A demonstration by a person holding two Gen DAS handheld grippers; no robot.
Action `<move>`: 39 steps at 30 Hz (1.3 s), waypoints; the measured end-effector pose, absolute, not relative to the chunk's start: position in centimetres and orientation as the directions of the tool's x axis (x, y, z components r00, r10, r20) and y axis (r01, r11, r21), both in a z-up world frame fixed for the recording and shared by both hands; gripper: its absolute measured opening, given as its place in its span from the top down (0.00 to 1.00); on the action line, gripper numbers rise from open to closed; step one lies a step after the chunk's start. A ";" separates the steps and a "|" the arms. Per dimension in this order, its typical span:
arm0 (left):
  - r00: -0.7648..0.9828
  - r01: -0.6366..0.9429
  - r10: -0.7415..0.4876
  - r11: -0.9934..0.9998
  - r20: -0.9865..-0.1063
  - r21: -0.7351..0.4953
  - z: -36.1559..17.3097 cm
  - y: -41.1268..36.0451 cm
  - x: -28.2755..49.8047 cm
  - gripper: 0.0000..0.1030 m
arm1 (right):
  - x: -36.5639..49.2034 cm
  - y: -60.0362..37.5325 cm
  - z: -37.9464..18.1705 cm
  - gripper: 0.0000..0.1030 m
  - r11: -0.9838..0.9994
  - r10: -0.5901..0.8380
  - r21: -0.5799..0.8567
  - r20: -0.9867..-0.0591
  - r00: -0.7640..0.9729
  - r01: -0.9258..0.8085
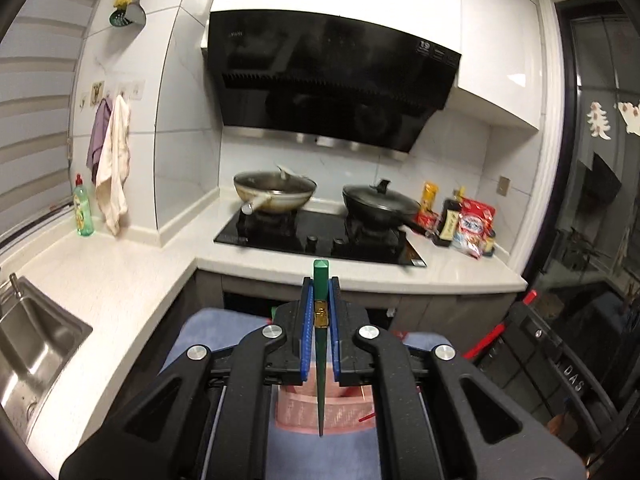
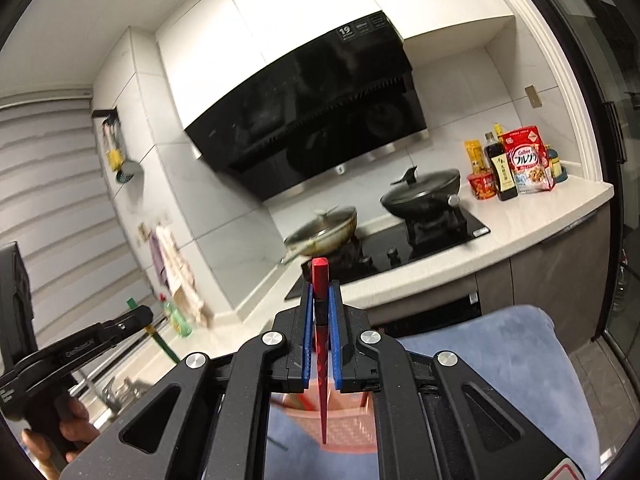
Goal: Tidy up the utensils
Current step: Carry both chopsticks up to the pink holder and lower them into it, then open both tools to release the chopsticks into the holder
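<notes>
Green chopstick [image 1: 321, 320] sits clamped in the left gripper [image 1: 320, 284], red chopstick [image 2: 320, 320] in the right gripper [image 2: 320, 290], both at frame centre above a pink basket [image 1: 344, 412]; neither is stowed yet.

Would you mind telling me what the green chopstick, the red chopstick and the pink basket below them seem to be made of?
Green chopstick: probably plastic or lacquered wood; smooth, even colour, gold band.
Red chopstick: likely moulded plastic; glossy, with a patterned shaft.
Pink basket: probably plastic; matte, with a lattice wall, though blurred.

white tiled wall [image 1: 188, 128]; pale countertop [image 1: 120, 280]
</notes>
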State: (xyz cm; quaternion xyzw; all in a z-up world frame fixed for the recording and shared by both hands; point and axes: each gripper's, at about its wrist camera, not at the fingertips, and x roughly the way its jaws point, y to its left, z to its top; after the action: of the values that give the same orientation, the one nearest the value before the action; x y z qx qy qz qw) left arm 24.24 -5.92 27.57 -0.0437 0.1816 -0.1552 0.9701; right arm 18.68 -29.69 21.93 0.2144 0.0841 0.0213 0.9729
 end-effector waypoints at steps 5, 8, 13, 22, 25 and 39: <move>0.901 0.279 -0.308 0.951 -0.305 -0.133 28.2 -6.8 27.2 0.93 | 21.9 -29.3 22.2 0.93 0.917 0.069 0.398 -0.155 0.986 -0.001; 0.903 0.271 -0.296 0.955 -0.310 -0.122 27.8 -7.3 28.7 0.93 | 23.4 -29.2 21.5 0.93 0.922 0.068 0.387 -0.171 0.983 0.004; 0.896 0.272 -0.298 0.954 -0.329 -0.122 25.8 -7.4 30.8 0.93 | 25.5 -29.0 19.0 0.93 0.923 0.080 0.384 -0.226 0.971 0.013; 0.870 0.261 -0.293 0.956 -0.397 -0.133 22.0 -7.6 32.8 0.93 | 27.9 -28.8 15.0 0.93 0.919 0.093 0.393 -0.318 0.944 0.042; 0.865 0.257 -0.291 0.957 -0.408 -0.136 21.3 -7.7 33.0 0.89 | 28.2 -28.5 14.4 0.91 0.924 0.078 0.379 -0.332 0.940 0.057; 0.886 0.206 -0.224 0.975 -0.405 -0.089 21.2 -6.8 31.3 0.44 | 25.7 -28.2 16.0 0.65 0.942 0.066 0.332 -0.313 0.948 0.044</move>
State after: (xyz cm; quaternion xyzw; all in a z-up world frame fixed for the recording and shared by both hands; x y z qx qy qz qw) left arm 31.28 -6.77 21.15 -0.0218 0.2112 -0.1108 0.9709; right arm 25.66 -28.23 15.96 0.1697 0.1618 0.0057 0.9721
